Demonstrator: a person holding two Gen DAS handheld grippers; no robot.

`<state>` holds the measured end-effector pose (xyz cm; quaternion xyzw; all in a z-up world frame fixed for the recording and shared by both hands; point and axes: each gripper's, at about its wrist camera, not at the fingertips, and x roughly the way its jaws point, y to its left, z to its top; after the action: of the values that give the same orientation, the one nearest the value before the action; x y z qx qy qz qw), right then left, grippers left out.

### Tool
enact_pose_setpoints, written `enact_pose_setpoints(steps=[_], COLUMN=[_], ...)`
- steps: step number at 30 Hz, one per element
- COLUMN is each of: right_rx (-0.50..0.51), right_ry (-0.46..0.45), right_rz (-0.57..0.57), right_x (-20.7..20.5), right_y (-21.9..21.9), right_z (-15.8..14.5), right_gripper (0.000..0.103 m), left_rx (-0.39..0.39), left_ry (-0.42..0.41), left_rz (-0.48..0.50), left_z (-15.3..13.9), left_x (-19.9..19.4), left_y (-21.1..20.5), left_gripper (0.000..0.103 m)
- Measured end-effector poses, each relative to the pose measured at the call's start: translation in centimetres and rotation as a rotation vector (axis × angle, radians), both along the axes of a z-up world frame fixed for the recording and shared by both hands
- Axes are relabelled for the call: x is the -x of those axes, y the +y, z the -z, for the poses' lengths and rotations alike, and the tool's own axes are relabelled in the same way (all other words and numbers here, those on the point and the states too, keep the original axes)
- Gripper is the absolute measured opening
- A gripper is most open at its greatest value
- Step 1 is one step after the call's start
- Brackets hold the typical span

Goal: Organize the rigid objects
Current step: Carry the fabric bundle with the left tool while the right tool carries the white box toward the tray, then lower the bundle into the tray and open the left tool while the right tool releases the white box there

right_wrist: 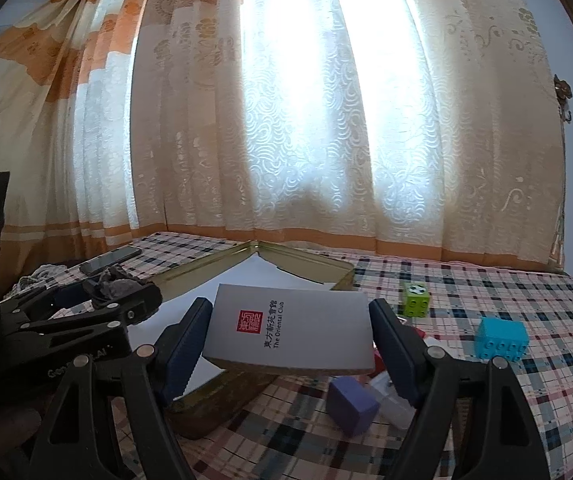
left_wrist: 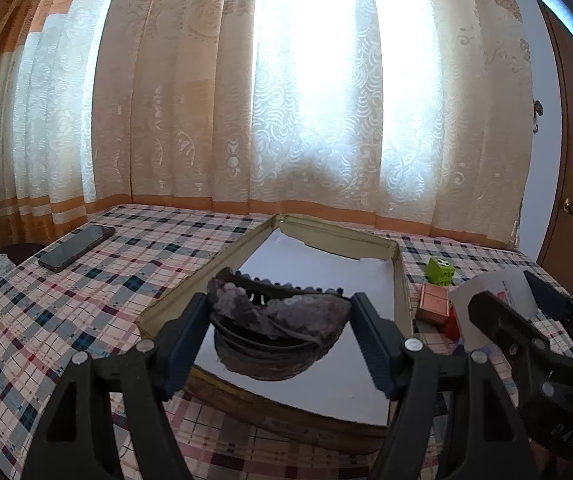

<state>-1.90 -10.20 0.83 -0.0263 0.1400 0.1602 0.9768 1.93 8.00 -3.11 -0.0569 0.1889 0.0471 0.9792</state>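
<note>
A tray (left_wrist: 403, 280) lies between the phone (left_wrist: 76, 247) and blocks (left_wrist: 440, 270).

A flat surface (right_wrist: 486, 300) covered in plaid cloth of pink, white and dark blue, backed by curtains. Ahead of the left tool, resting on the cloth, a shallow gold metal tray (left_wrist: 202, 268) lined in white. Far off to its left, a dark phone (left_wrist: 76, 247) lying flat. Right of the tray, a green toy block (right_wrist: 416, 299); further right, a blue studded block (right_wrist: 502, 338). Low beneath the right tool, a purple block (right_wrist: 352, 406) beside a small clear item, too blurred to tell.
</note>
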Motion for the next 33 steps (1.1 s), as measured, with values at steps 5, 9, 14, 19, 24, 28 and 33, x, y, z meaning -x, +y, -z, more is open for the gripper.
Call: enact_pose_setpoints(steps=[5, 9, 14, 19, 24, 28, 33], right_rx=[0.003, 0.001, -0.001, 0.003, 0.004, 0.002, 0.000], right_ry=[0.004, 0.011, 0.018, 0.025, 0.033, 0.044, 0.073], right_rz=[-0.019, -0.025, -0.033, -0.042, -0.049, -0.057, -0.068], right_x=[-0.2, -0.4, -0.7, -1.0, -1.3, -1.6, -2.4], right_y=[0.8, 1.1, 1.6, 1.9, 2.2, 2.3, 2.4], right_z=[0.1, 0.1, 0.1, 0.1, 0.1, 0.1, 0.3], right_gripper=[0.081, 0.081, 0.081, 0.081, 0.081, 0.081, 0.081], left_rx=[-0.007, -0.010, -0.024, -0.036, -0.047, -0.053, -0.065], left_ry=[0.000, 0.006, 0.010, 0.016, 0.020, 0.033, 0.047], left_rz=[-0.009, -0.015, -0.020, -0.019, -0.016, -0.014, -0.001], left_z=[0.0, 0.1, 0.1, 0.1, 0.1, 0.2, 0.2], left_x=[-0.1, -0.3, -0.6, -0.8, -1.1, -1.6, -2.2], left_y=[0.5, 1.0, 1.3, 1.4, 1.5, 1.8, 1.9], left_gripper=[0.072, 0.072, 0.072, 0.072, 0.072, 0.072, 0.072])
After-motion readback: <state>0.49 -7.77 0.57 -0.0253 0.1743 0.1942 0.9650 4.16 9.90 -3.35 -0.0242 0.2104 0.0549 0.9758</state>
